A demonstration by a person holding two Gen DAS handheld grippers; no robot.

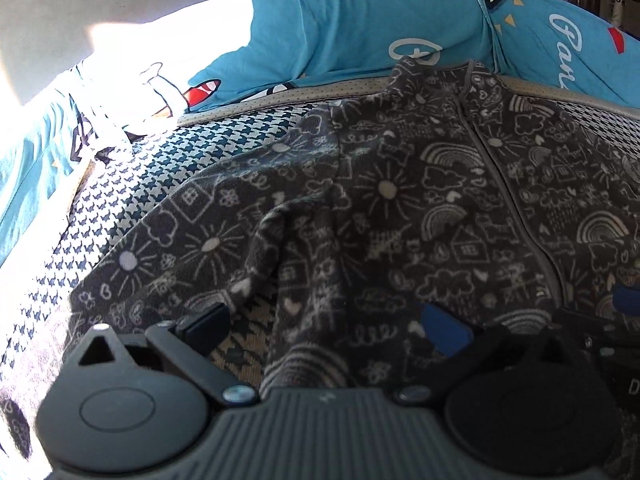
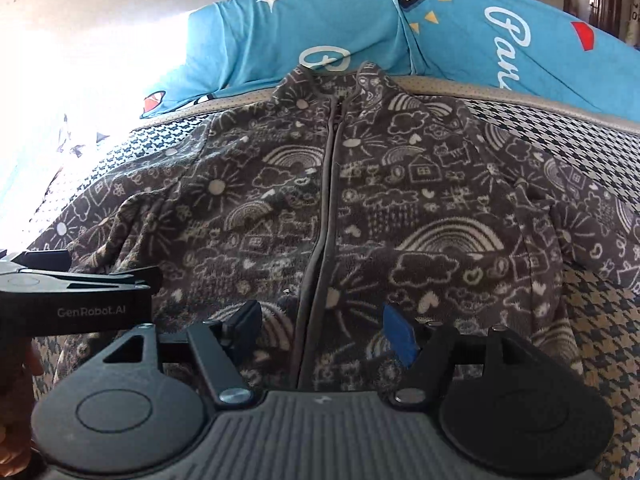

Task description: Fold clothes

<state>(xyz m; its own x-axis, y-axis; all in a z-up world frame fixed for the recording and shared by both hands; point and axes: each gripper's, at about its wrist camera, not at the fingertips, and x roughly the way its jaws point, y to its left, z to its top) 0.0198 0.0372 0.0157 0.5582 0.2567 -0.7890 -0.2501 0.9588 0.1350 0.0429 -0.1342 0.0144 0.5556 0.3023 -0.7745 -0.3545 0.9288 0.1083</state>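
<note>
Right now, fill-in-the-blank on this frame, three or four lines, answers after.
1. The grey patterned jacket lies flat with its front zipper ____.
2. The surface under it has a ____ pattern.
3. Both the left gripper and the right gripper are ____.
4. The bedding behind the collar is ____.

Answers: closed; houndstooth; open; blue

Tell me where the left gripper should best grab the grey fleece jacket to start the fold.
Probably the left sleeve, near its cuff end. It lies spread outward on the houndstooth cover, apart from the body, so its edge is free. Bring the open left gripper in low from the outer side and pinch the edge, then carry it across toward the zipper.
</note>
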